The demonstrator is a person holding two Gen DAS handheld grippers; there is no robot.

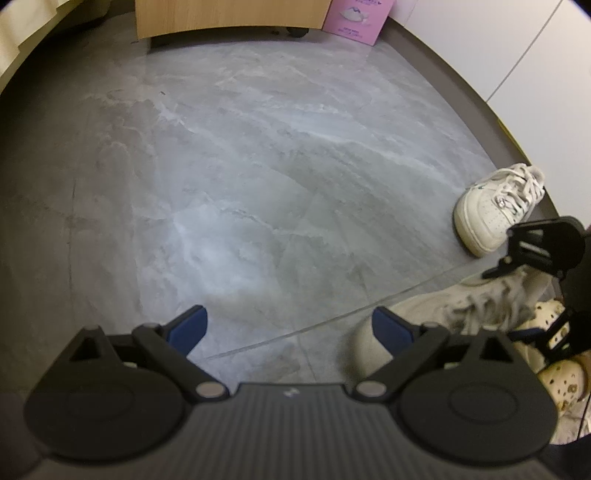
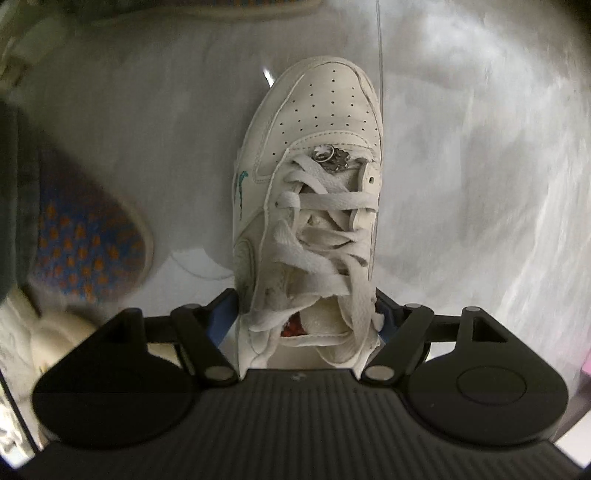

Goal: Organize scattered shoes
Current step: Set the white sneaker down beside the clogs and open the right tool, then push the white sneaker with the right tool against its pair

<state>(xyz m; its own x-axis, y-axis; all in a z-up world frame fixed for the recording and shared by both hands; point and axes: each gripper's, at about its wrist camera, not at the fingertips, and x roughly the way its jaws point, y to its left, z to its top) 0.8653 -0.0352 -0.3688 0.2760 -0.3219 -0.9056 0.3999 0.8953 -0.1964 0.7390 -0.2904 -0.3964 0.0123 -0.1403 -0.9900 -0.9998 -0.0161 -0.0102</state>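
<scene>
My right gripper (image 2: 306, 317) is shut on a white laced sneaker (image 2: 314, 147), its blue pads pressing both sides of the collar. The toe points away from me over the grey floor. In the left wrist view that same sneaker (image 1: 436, 317) lies at the lower right, under the right gripper's black frame (image 1: 546, 240). A second white sneaker (image 1: 495, 206) stands by the wall's dark baseboard. My left gripper (image 1: 290, 328) is open above bare floor, with nothing between its fingers.
A blue and orange knit shoe (image 2: 85, 243) lies left of the held sneaker, and another shoe's sole edge (image 2: 203, 11) shows at the top. A cream spotted item (image 1: 557, 373) sits at the lower right. A wooden cabinet (image 1: 229, 18) and pink box (image 1: 354, 18) stand at the back.
</scene>
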